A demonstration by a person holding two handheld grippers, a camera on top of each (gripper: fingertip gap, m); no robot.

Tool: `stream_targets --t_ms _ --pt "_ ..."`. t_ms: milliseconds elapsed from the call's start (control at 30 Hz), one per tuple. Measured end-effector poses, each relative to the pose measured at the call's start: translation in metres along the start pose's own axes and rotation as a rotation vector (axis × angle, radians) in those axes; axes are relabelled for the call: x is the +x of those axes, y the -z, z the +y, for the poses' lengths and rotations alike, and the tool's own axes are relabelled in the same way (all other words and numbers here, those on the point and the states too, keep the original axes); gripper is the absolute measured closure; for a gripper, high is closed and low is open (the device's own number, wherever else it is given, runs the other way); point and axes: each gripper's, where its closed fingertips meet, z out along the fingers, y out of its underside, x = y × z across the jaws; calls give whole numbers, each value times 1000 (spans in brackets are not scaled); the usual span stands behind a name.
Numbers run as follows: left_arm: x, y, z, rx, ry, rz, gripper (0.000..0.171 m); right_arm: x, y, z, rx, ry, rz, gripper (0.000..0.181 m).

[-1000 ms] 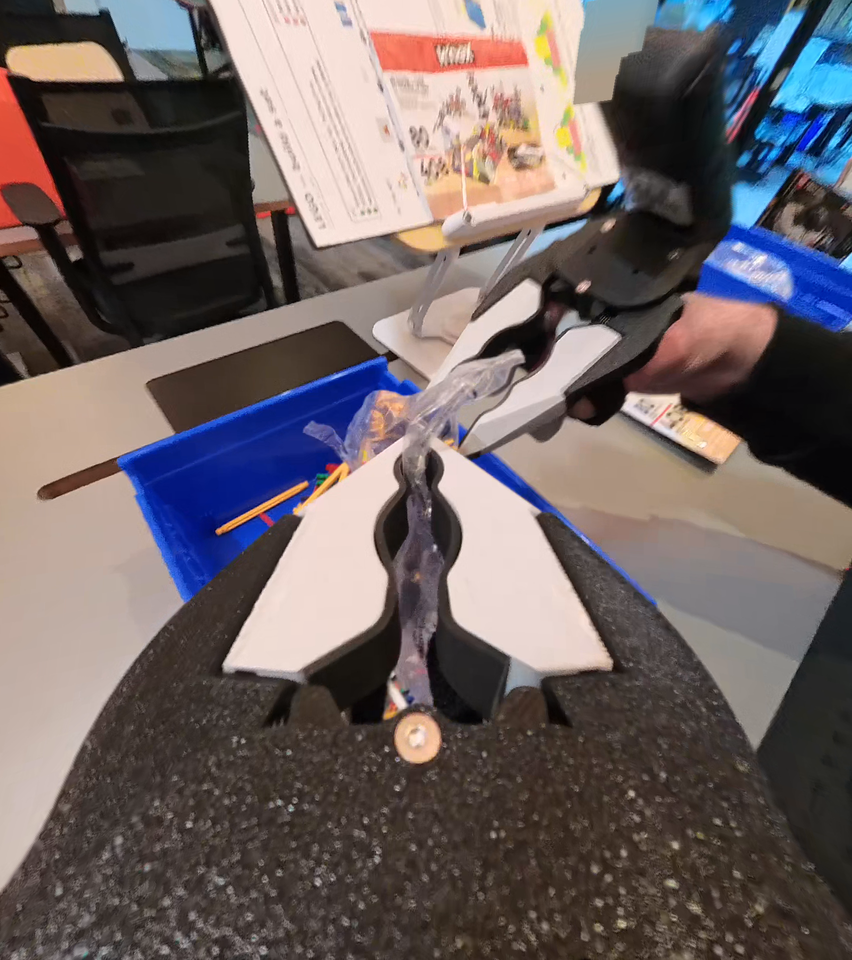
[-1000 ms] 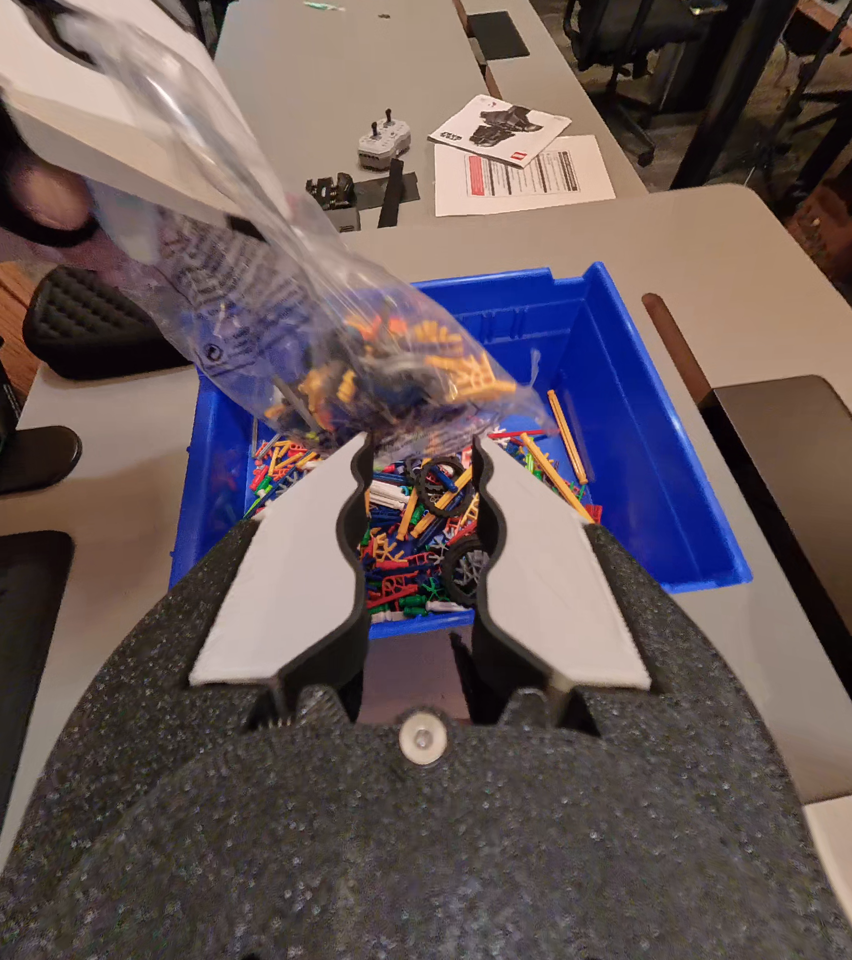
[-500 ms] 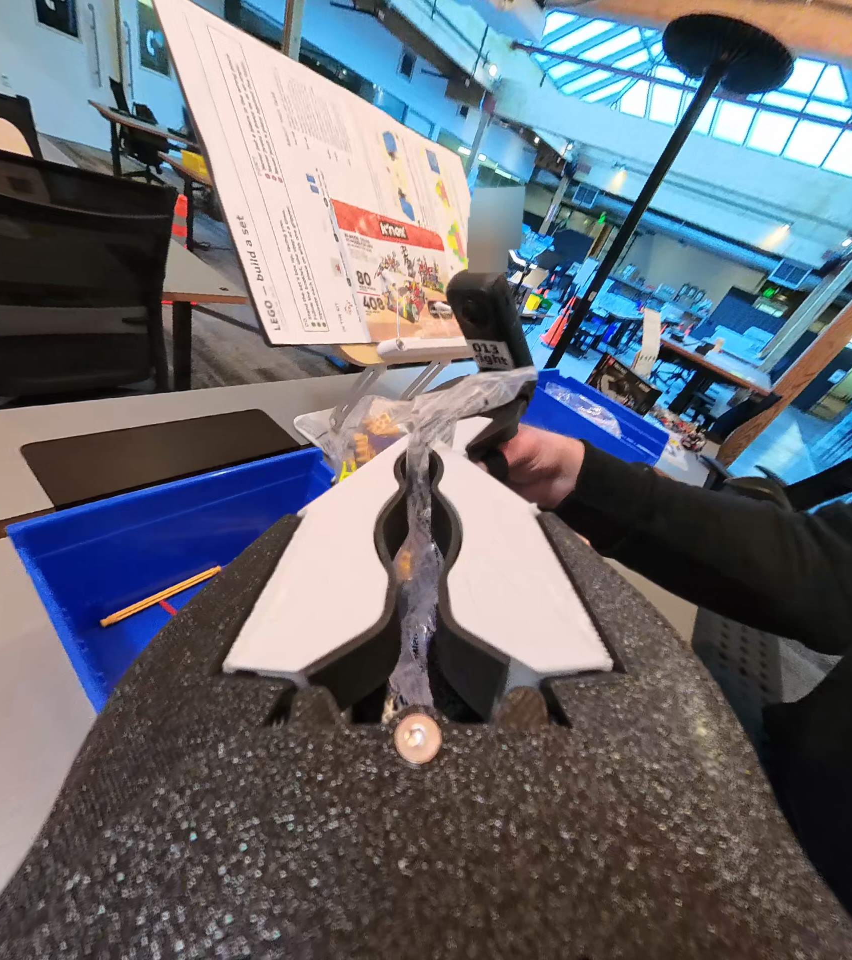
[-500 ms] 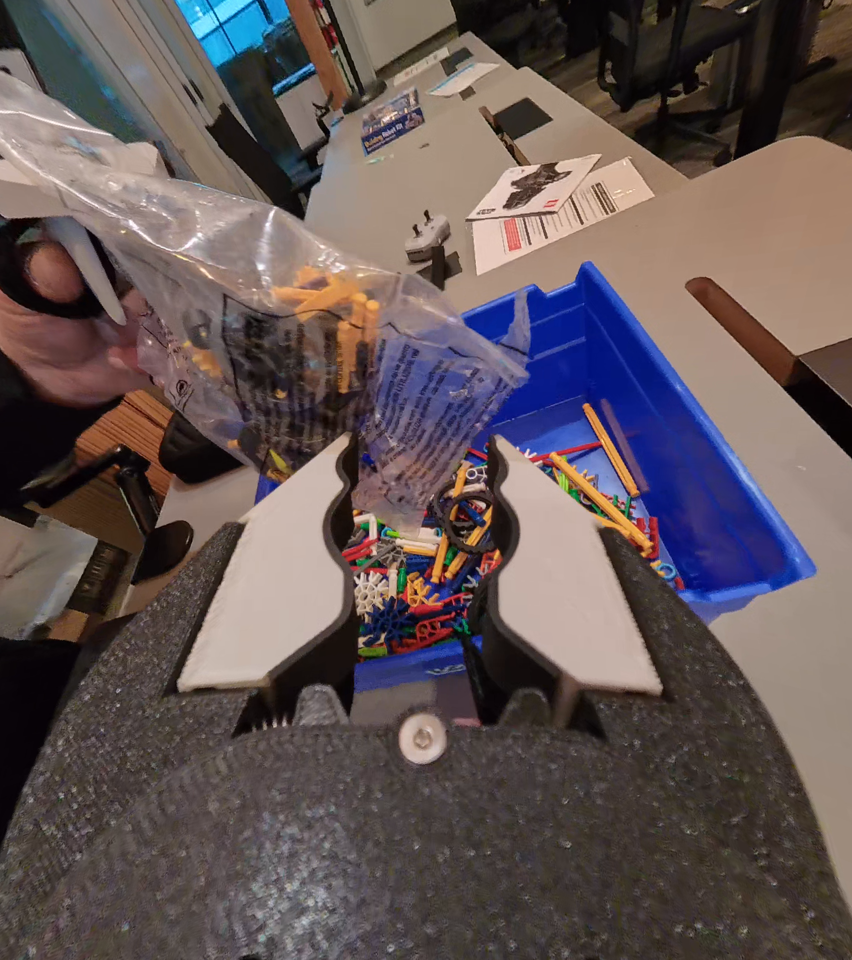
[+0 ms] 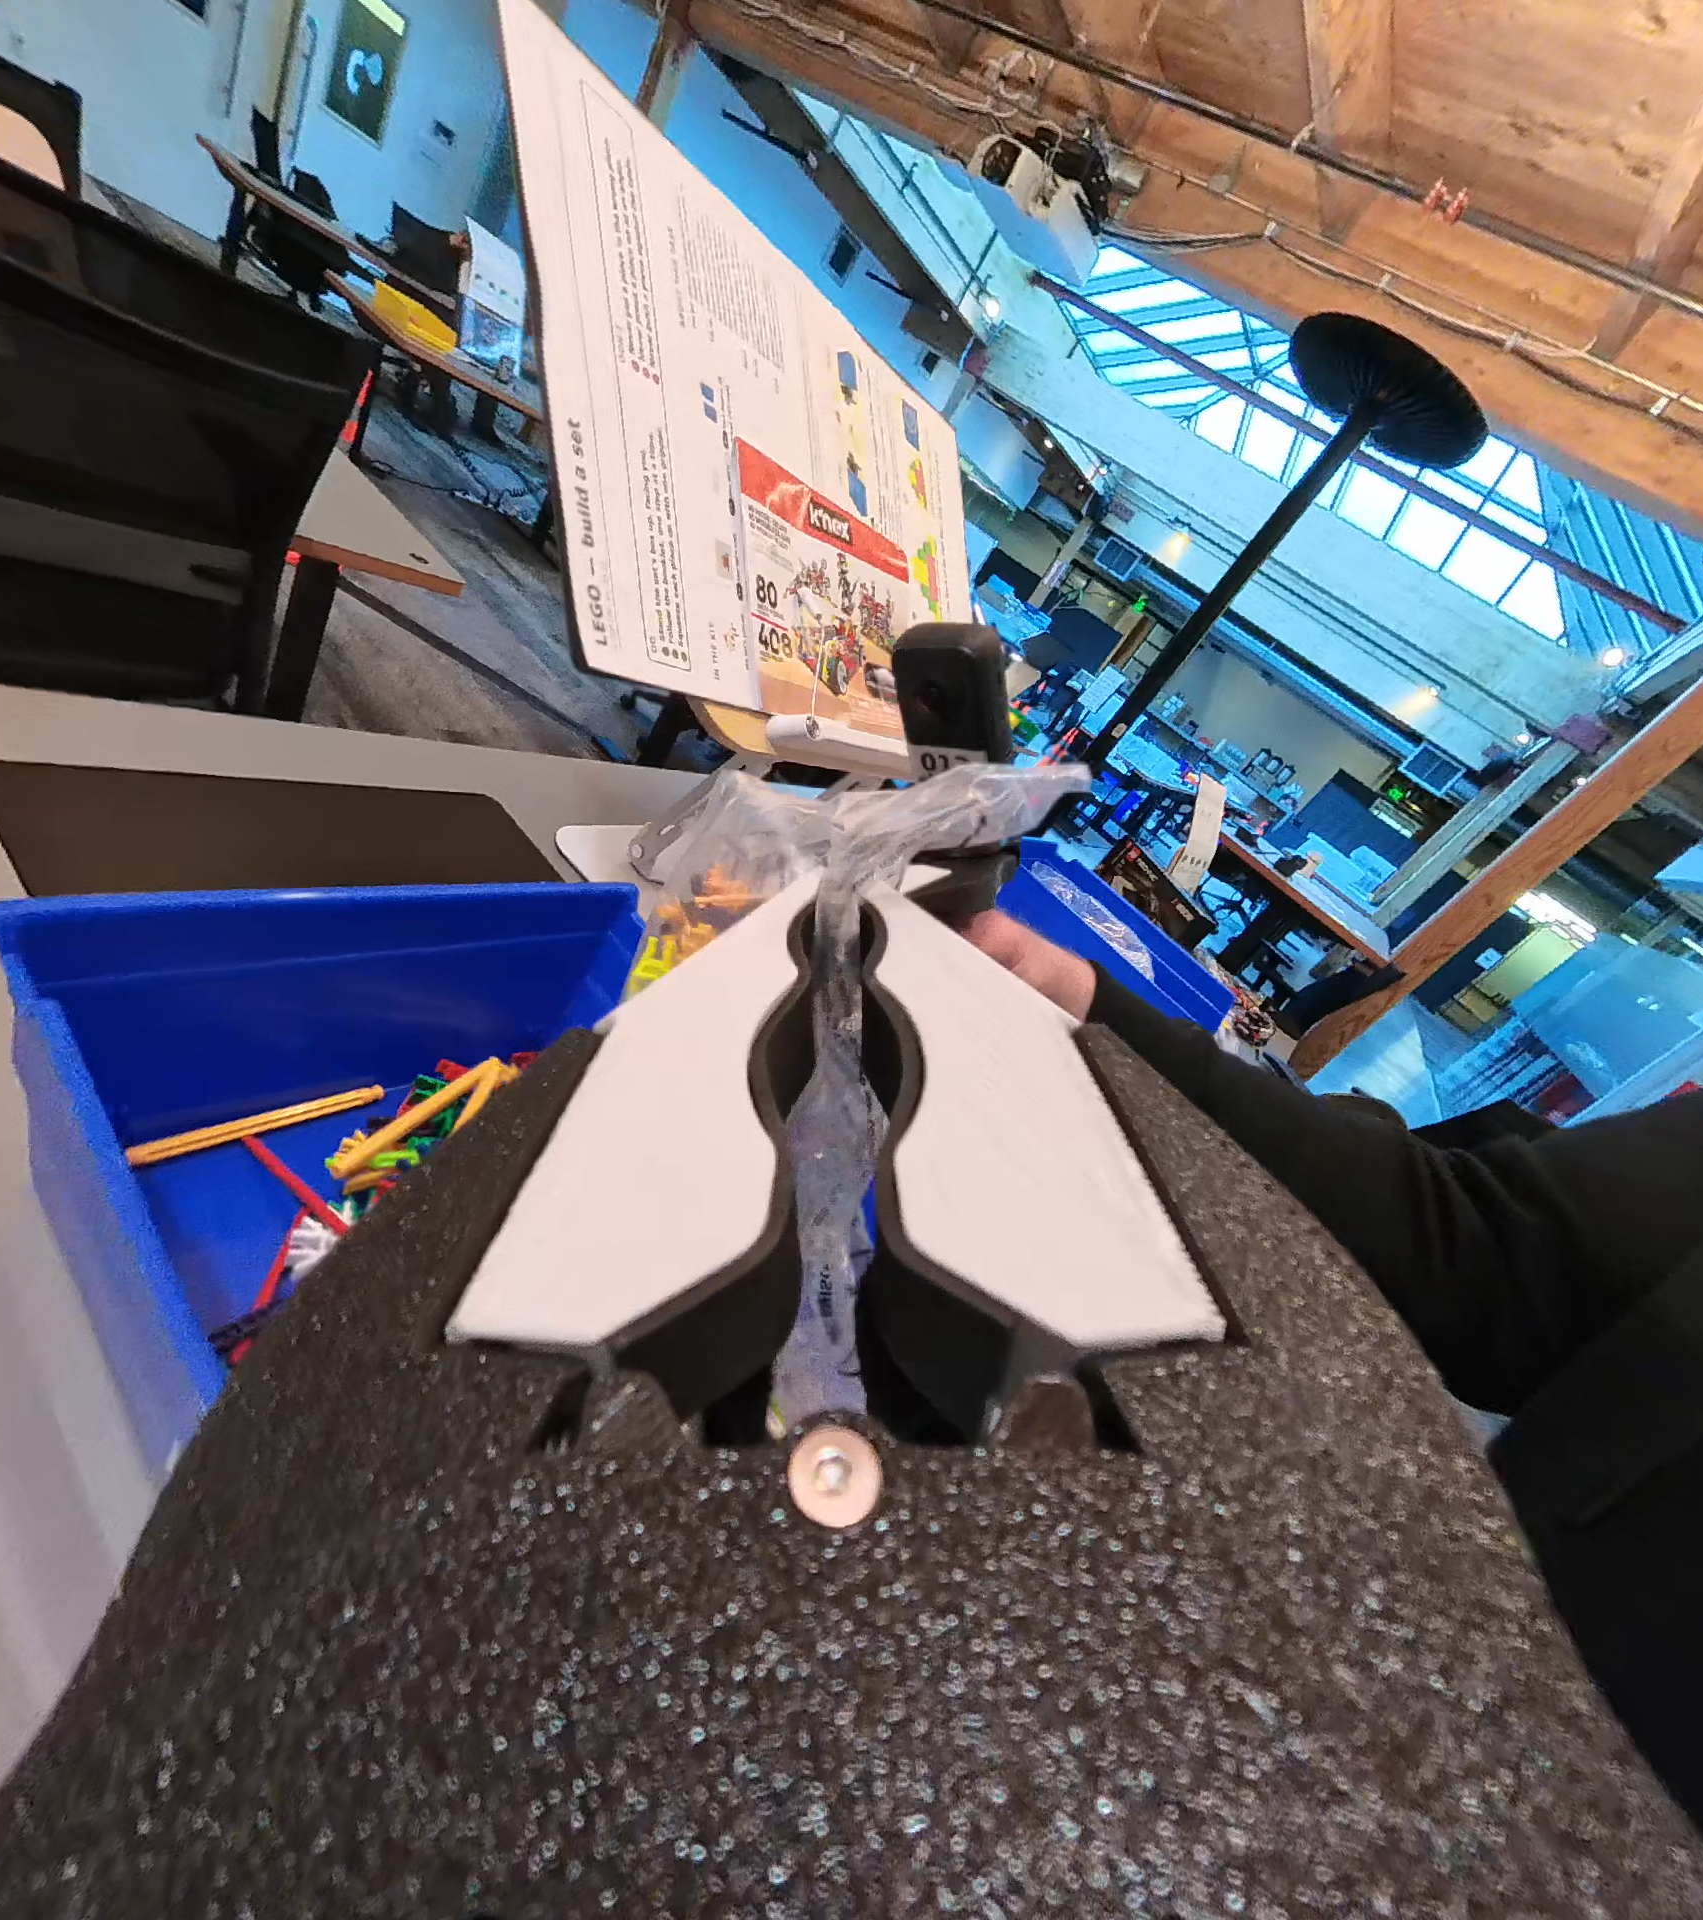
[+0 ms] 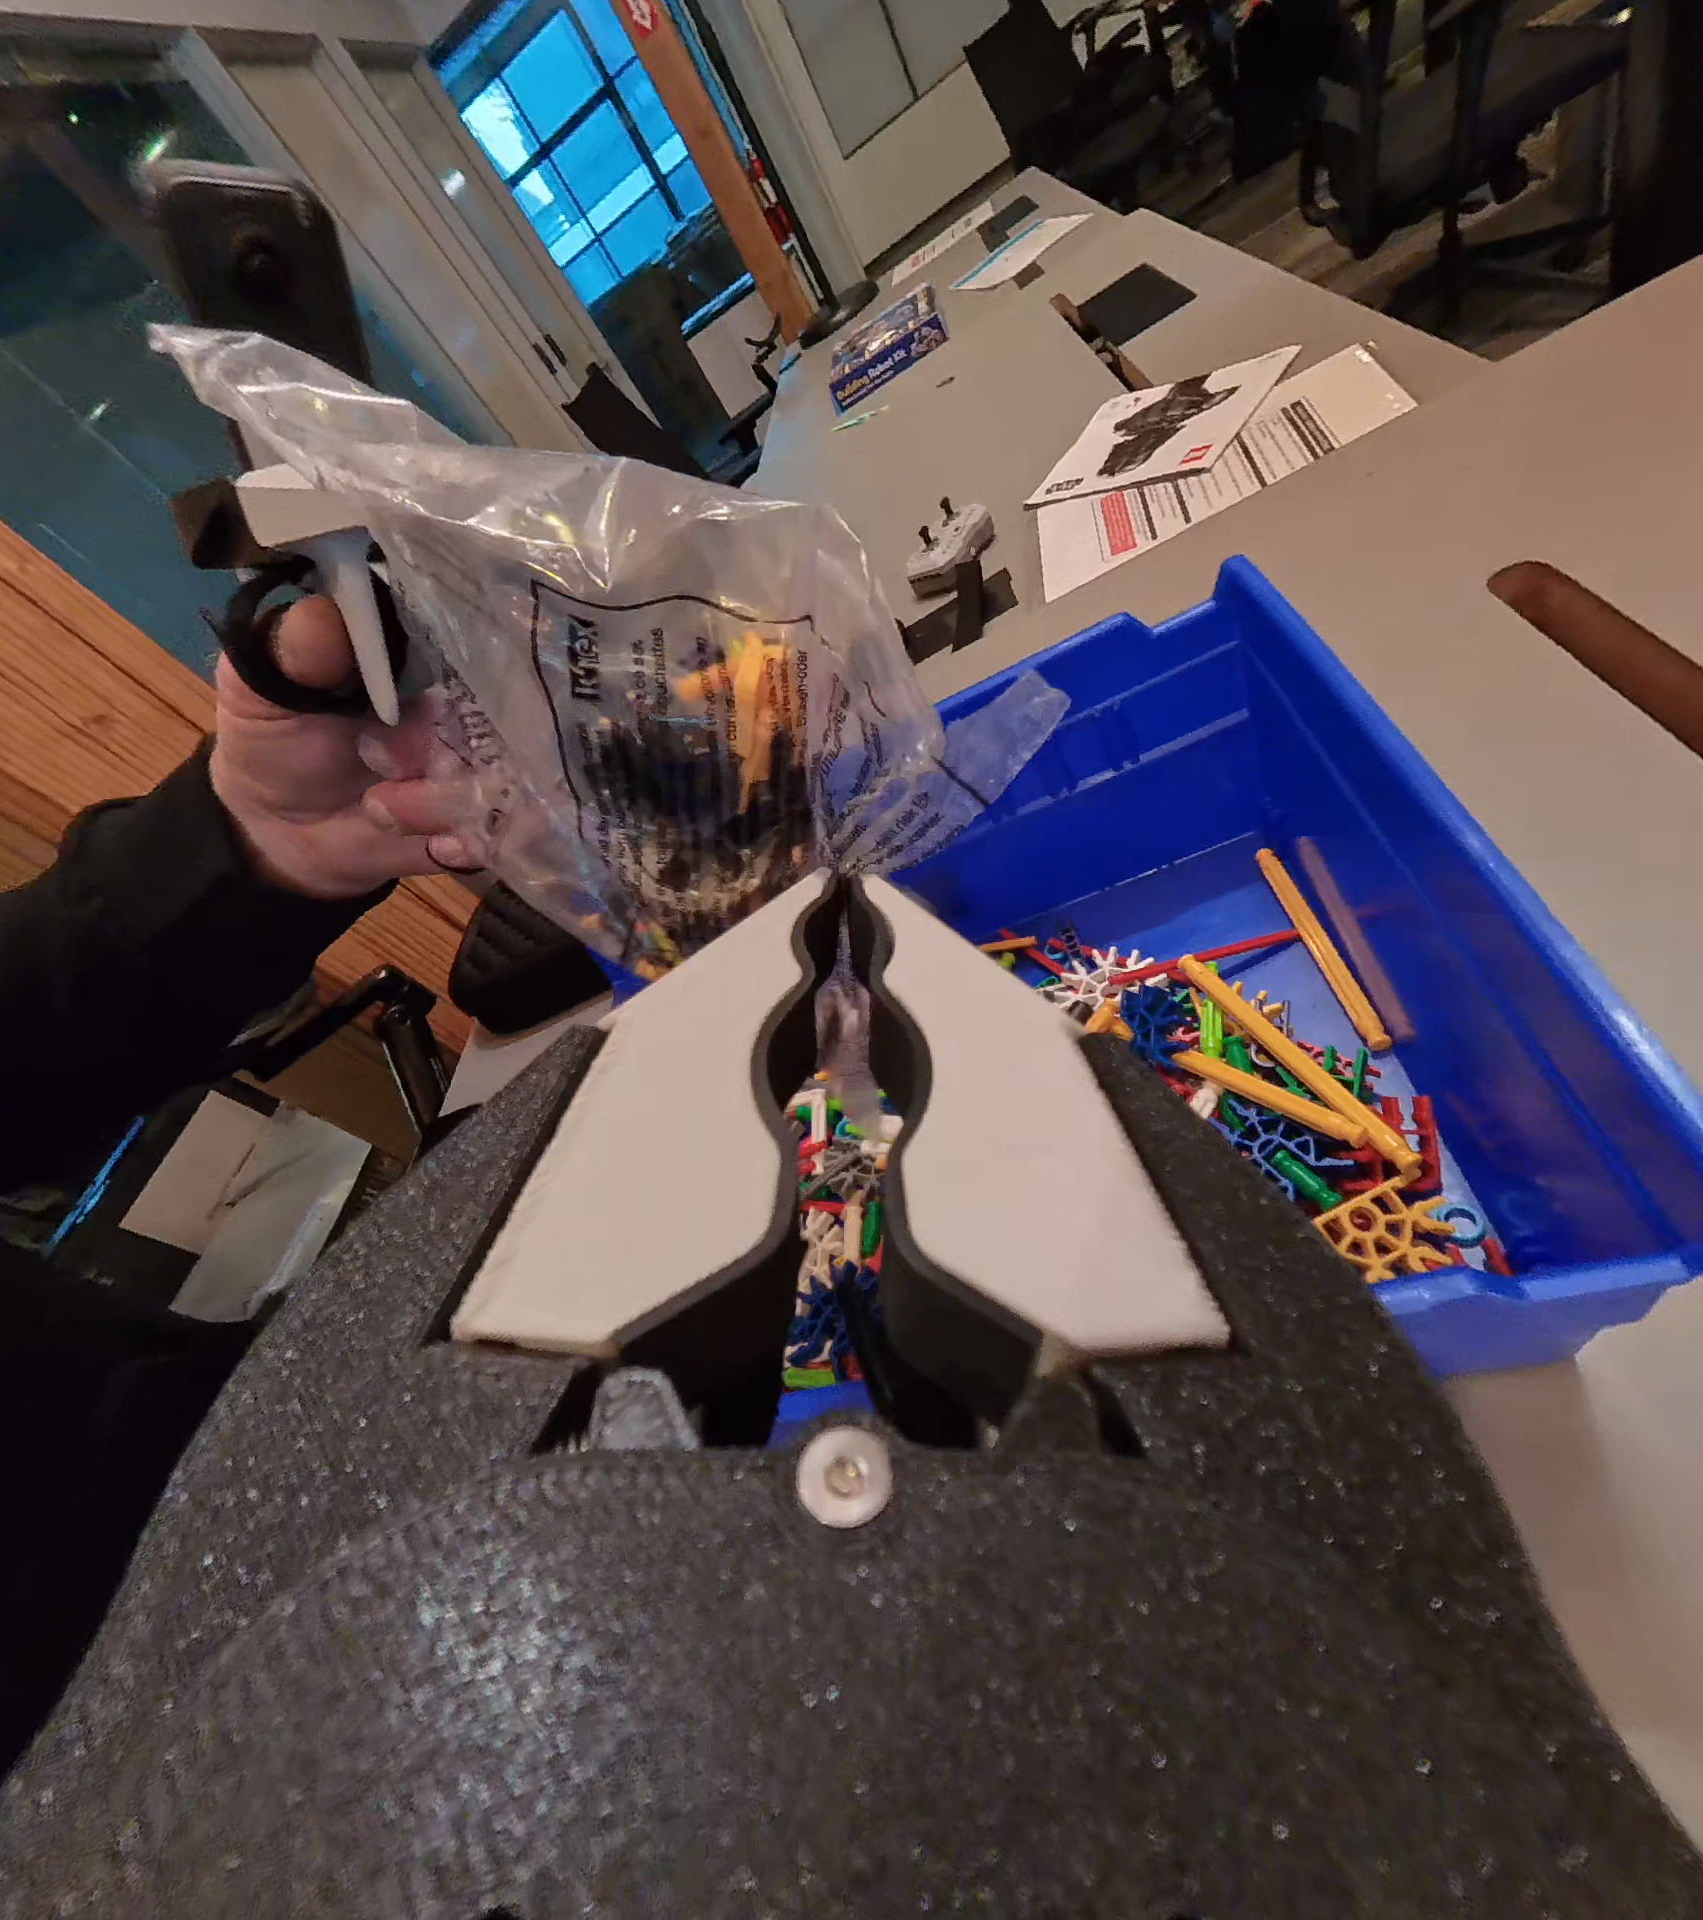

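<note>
Above the blue bin [image 6: 1449, 790], both grippers pinch the half-hidden bag [image 6: 639, 665].

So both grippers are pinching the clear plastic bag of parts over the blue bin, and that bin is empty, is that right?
One thing is wrong: the blue bin is not empty. The right wrist view shows a heap of coloured rods and connectors lying in it. The rest holds: the left gripper and the right gripper are both shut on the clear plastic bag above the bin.
</note>
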Motion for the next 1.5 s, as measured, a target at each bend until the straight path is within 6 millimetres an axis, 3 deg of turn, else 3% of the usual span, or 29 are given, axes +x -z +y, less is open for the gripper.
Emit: stream_targets --t_ms 100,400,567,733,933,1067,1133,1200,1267,1333,1400,1500 --pt "-6 6 7 -1 23 -22 171 -1 -1 0 -36 23 10 181" --pt "-50 31 30 -36 105 -225 171 5 -5 -2 -203 68 85 181" --pt "-59 38 36 -45 155 -261 171 9 -5 -3 -256 44 100 181" --pt "-51 33 42 -139 65 -244 153 1 -2 -10 -270 63 94 181" --pt "-45 23 43 -256 -89 -291 106 -4 0 -15 -330 119 131 181" --pt "-37 10 61 -448 -274 -322 100 -13 -6 -18 -357 141 115 181" --pt "-36 -1 71 -525 -341 -334 100 -17 -12 -16 -380 158 102 181" --pt "-53 -1 88 -657 -398 -423 109 -22 -16 -16 -392 173 86 181" --pt "-58 2 99 -732 -427 -429 142 -21 -17 -19 -382 174 88 181" --pt "-58 1 95 -708 -404 -430 170 -19 -16 -23 -356 174 85 181" --pt "-58 2 87 -710 -422 -434 171 -16 -13 -26 -316 175 88 181" --pt "-54 3 79 -724 -386 -405 171 -12 -8 -19 -322 197 81 151"
